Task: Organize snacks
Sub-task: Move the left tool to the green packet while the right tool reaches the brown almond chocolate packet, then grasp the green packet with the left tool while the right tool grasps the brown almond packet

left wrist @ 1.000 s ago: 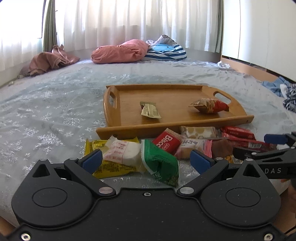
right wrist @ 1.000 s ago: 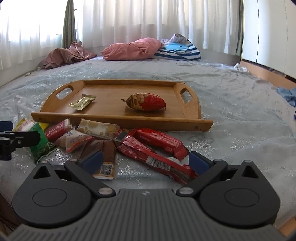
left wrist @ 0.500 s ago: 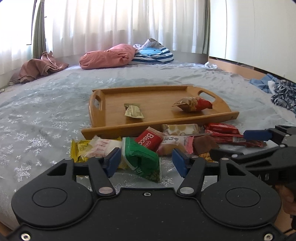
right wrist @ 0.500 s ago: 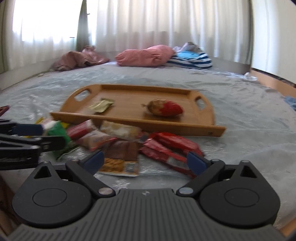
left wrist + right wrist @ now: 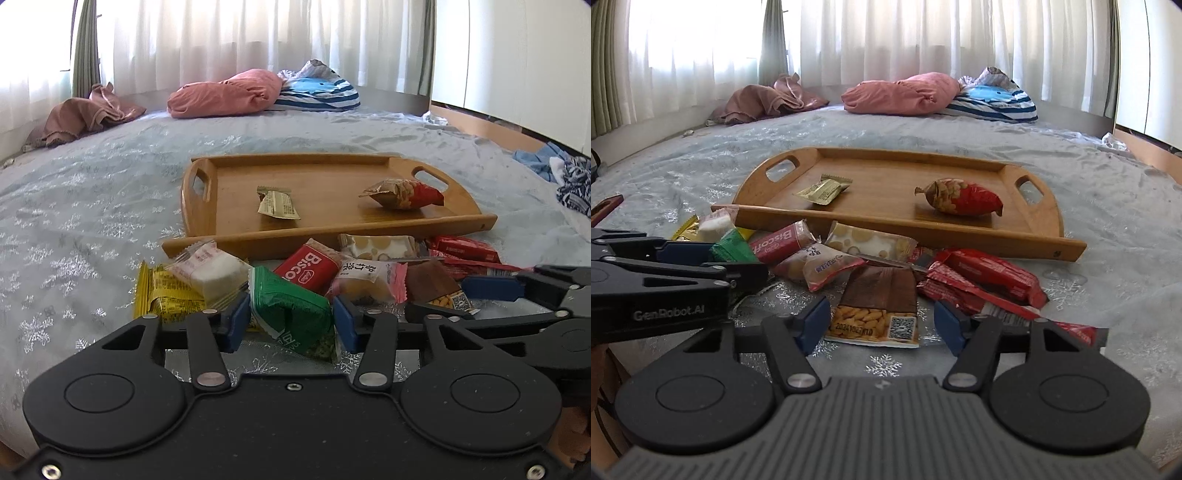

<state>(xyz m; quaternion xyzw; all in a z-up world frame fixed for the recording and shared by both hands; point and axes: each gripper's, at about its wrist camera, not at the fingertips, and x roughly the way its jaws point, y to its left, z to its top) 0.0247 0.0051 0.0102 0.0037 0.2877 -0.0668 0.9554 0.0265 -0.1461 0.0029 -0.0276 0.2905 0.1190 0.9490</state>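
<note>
Both grippers sit low in frame: left gripper clamped on one green packet, right gripper apart around one brown packet, two snacks on the tray.

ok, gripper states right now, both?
Left gripper: closing around the green snack pack, contact unclear.
Right gripper: open, holding nothing, brown snack pack between fingers.

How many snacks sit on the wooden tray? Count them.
2. A gold-wrapped snack lies left of center on the wooden tray, and a red peanut packet lies toward its right handle. Nothing looks hidden there.
</note>
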